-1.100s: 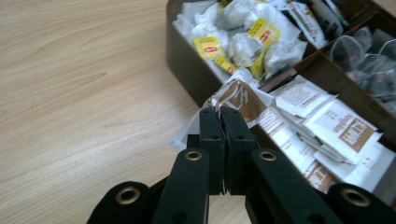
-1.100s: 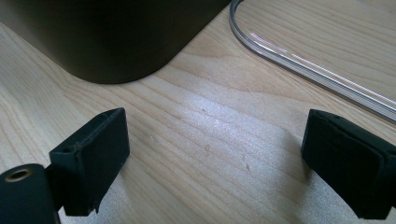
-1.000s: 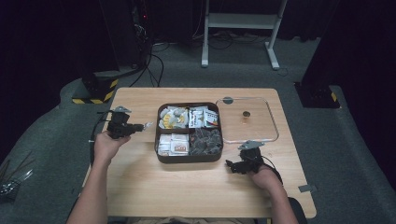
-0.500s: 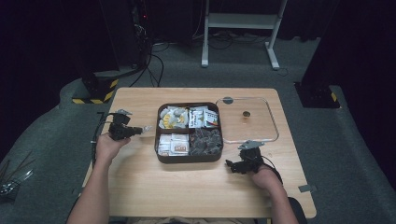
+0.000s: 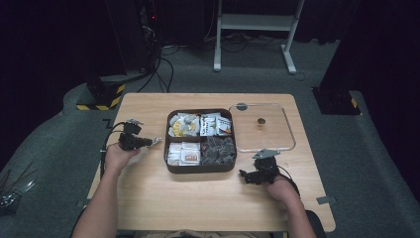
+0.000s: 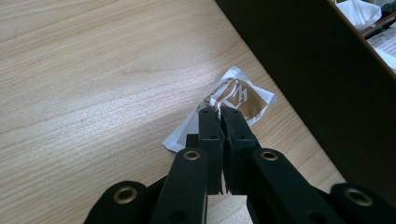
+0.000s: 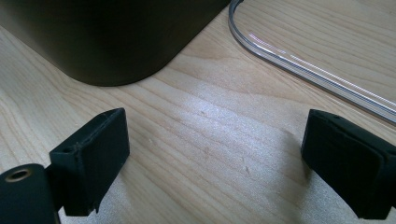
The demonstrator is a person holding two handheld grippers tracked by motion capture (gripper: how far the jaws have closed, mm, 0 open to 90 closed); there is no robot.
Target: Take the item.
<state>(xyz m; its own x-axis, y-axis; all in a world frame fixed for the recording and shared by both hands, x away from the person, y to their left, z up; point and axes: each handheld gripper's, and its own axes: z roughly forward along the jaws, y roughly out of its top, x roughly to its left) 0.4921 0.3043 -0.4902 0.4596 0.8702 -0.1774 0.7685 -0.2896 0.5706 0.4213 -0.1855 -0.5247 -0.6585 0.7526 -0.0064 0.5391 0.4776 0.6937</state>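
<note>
Just beside the dark brown compartment tray (image 6: 308, 60) on the wooden counter (image 6: 84, 70), the left gripper (image 6: 219, 112) is pinching, with nearly closed jaws, the small white-and-brown foil sachet (image 6: 236, 95), whose thin edge may be slipping out, while the right gripper (image 7: 215, 158) is waiting wide open and empty.

Glossy foil-like sachet (image 6: 233, 100), matt pale wood table (image 5: 198, 198), clear plastic lid (image 5: 277, 144)

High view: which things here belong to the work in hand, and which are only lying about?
In the work:
- sachet, pinched in the left tongs
- compartment box of packets
- clear lid beside it

Lying about:
- right tongs, open, nothing between them
- white stand behind the table
- floor cables
</note>
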